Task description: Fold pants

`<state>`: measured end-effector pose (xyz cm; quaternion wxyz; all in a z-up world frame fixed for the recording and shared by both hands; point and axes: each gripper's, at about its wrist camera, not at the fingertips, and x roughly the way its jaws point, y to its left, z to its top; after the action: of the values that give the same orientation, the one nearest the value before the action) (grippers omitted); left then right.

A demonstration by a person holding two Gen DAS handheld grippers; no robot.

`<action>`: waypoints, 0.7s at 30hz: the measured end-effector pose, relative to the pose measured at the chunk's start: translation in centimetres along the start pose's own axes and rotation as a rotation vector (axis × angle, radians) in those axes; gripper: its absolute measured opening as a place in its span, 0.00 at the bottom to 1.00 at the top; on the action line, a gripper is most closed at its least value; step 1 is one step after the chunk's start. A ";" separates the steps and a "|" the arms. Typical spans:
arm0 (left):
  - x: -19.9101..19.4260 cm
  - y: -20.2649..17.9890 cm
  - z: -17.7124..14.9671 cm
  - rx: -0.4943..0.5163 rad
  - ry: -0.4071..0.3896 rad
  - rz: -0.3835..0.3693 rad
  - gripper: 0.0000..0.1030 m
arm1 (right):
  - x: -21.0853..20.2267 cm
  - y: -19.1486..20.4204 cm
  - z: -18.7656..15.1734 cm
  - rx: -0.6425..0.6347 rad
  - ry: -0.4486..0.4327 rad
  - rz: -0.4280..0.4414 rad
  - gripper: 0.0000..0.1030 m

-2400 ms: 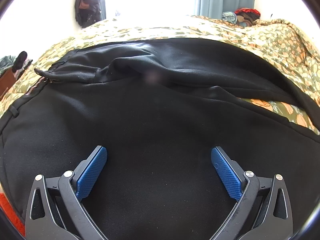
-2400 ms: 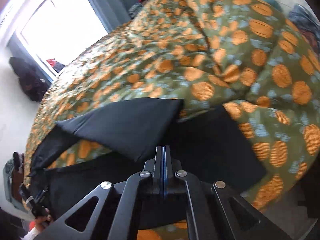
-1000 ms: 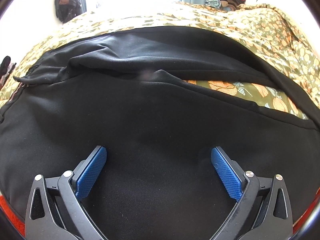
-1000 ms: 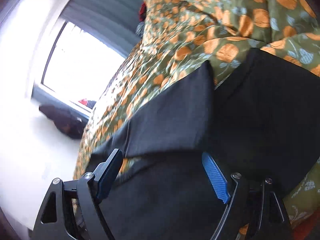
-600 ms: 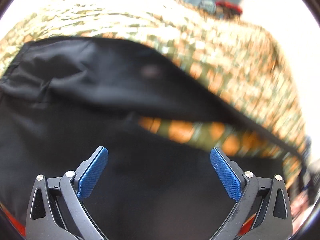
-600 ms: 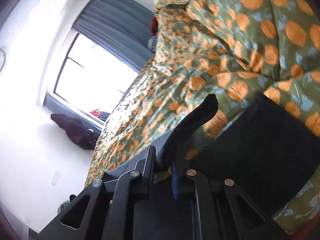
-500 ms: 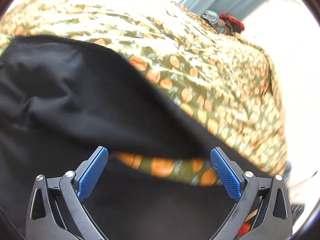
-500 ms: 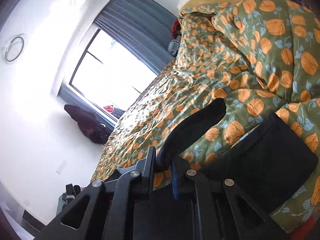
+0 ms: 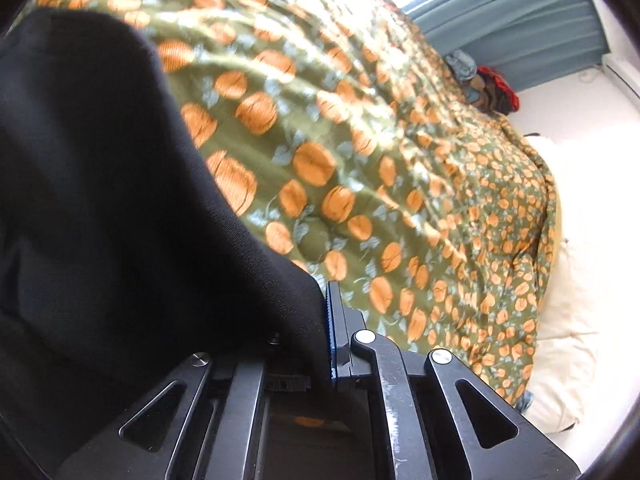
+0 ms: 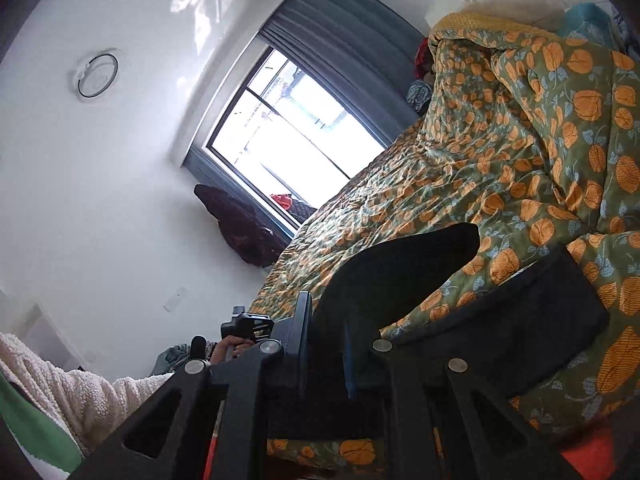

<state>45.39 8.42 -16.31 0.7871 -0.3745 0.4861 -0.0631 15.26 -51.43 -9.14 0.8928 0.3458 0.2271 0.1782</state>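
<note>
Slippage is the risk: the black pants (image 9: 100, 200), lifted off the bed (image 9: 360, 140) at nine o'clock, hang from the clamped left hand-held gripper (image 9: 326, 336) and right hand-held gripper (image 10: 326, 344), whose shallow edge bites could let go.

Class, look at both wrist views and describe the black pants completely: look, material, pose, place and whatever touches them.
The black pants are plain, matte, soft fabric, without visible pattern. They lie partly on a green bedspread printed with orange fruit. The left tongs are shut on one edge, and cloth drapes up from them. The right tongs are shut on another part, which arches above the bed, while a flat part rests beside it.
</note>
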 end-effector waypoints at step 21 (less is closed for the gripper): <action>-7.2 5.2 -21.6 0.221 0.066 0.146 0.07 | 7.5 -11.9 0.8 -0.058 0.491 -0.633 0.13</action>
<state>22.77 4.07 -19.87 0.8096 -0.2470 0.5277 -0.0714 23.82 -56.60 -19.05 0.8321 0.1808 0.5238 -0.0220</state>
